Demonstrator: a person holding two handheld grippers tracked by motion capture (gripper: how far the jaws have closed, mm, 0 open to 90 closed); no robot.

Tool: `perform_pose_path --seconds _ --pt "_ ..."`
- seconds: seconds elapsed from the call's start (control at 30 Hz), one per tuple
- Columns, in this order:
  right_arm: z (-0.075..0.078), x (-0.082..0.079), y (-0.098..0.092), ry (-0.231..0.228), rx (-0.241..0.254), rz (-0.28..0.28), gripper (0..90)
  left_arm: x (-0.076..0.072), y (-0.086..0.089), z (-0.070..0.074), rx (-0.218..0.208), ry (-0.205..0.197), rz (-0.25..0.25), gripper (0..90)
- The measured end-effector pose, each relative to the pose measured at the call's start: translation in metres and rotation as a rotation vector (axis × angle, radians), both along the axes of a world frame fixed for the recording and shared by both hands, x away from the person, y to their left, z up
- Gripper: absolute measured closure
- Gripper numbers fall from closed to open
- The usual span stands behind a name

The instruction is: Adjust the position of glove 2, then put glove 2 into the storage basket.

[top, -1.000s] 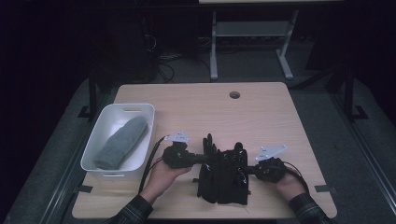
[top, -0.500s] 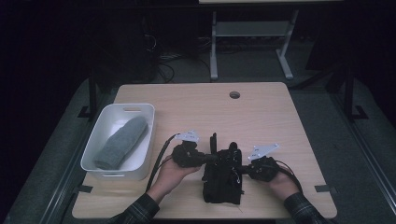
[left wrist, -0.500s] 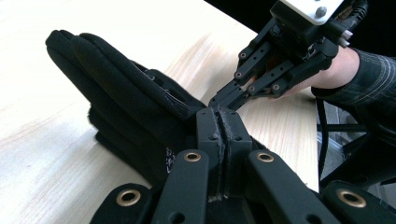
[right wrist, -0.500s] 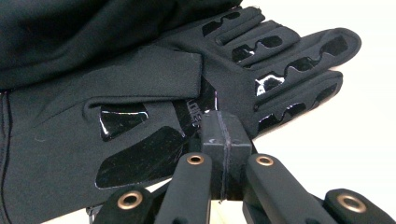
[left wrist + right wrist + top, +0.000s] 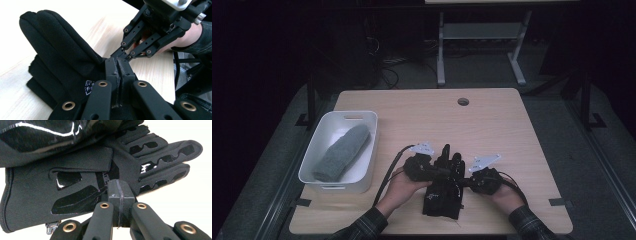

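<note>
Pale wood makes up the table point(image 5: 492, 130), with one round cable hole point(image 5: 463, 101) near its far edge. At the left sits one white plastic bin point(image 5: 323, 134), and in it lies a single rolled grey towel point(image 5: 342, 152), slanted from near left to far right.

At the near edge, about the middle, lie black gloves point(image 5: 444, 192), fingers pointing to the far side. I count two, one laid over the other. In the right gripper view the lower one lies flat with its palm toward the camera, glossy black grip patches running in wavy strips down the fingers and in bigger shapes on the palm, a line of small lettering across it, and a small metal clip at the cuff. In the left gripper view the glove fabric is matt and soft, with a small white printed mark near the knuckles.

Two hands come in from the near side, each holding one tool. The left gripper point(image 5: 439, 171) comes at the pair from the left; in its own view its jaws are pressed together right against the glove fabric, though whether any cloth is caught between them I cannot tell. The right gripper point(image 5: 466, 181) comes from the right, its jaws likewise pressed tight together at the edge of the glove palm, and again I cannot tell if they pinch any of it.
</note>
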State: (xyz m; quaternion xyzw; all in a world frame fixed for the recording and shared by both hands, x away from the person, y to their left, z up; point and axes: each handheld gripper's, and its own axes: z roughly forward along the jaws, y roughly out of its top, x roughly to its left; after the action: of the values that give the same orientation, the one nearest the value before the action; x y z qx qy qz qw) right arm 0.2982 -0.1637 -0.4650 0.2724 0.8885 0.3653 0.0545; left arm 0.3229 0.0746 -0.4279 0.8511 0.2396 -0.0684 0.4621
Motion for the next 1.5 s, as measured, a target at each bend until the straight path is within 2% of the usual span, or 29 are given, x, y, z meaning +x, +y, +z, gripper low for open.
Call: perform_pose_path --seconds 0.1,0.2,0.27,0.33,0.4,0.47,0.57,0.73,0.8,0.9,0.97,1.1,1.2,1.37,1.5 --pt "0.000 0.000 -0.001 0.005 0.003 -0.004 90.0 0.001 -0.004 -0.001 -0.004 0.003 -0.007 86.4" --pt "0.002 0.000 -0.006 -0.001 0.013 -0.010 90.0 0.001 -0.007 0.000 -0.038 0.000 -0.001 81.3" --pt "0.004 0.000 -0.013 0.000 0.021 -0.031 90.0 0.000 -0.006 0.003 -0.051 -0.005 0.002 81.0" --pt "0.006 0.001 -0.022 -0.003 0.031 -0.060 90.0 -0.001 -0.003 0.005 -0.046 -0.022 0.005 84.3" --pt "0.007 0.002 -0.030 -0.009 0.043 -0.080 89.3 -0.002 0.002 0.006 -0.026 -0.029 0.007 89.2" --pt "0.008 0.003 -0.037 -0.008 0.049 -0.097 87.5 -0.003 0.007 0.006 -0.001 -0.040 0.009 89.3" --pt "0.007 0.003 -0.042 -0.001 0.052 -0.106 82.3 -0.008 0.012 0.002 0.016 -0.034 0.010 89.3" --pt "0.004 0.004 -0.048 0.001 0.055 -0.128 63.8 -0.019 0.001 -0.009 0.033 -0.004 -0.031 89.2" --pt "0.004 0.004 -0.052 -0.007 0.057 -0.152 52.6 -0.024 -0.006 -0.014 0.044 0.010 -0.051 89.2" --pt "0.003 0.006 -0.060 -0.027 0.049 -0.186 40.1 -0.030 -0.013 -0.021 0.083 0.007 -0.084 89.3" --pt "0.000 0.008 -0.067 -0.029 0.036 -0.216 35.0 -0.032 -0.015 -0.024 0.113 0.003 -0.099 89.2" --pt "-0.004 0.012 -0.079 -0.032 0.023 -0.265 30.4 -0.035 -0.015 -0.025 0.162 0.007 -0.125 89.3" --pt "-0.008 0.015 -0.087 -0.043 0.001 -0.288 27.4 -0.036 -0.007 -0.024 0.194 -0.004 -0.143 89.4" --pt "-0.012 0.018 -0.095 -0.056 -0.007 -0.339 25.1 -0.036 0.015 -0.023 0.214 0.007 -0.121 89.4" --pt "-0.013 0.018 -0.097 -0.071 -0.019 -0.358 21.4 -0.034 0.029 -0.022 0.229 0.004 -0.098 89.4"
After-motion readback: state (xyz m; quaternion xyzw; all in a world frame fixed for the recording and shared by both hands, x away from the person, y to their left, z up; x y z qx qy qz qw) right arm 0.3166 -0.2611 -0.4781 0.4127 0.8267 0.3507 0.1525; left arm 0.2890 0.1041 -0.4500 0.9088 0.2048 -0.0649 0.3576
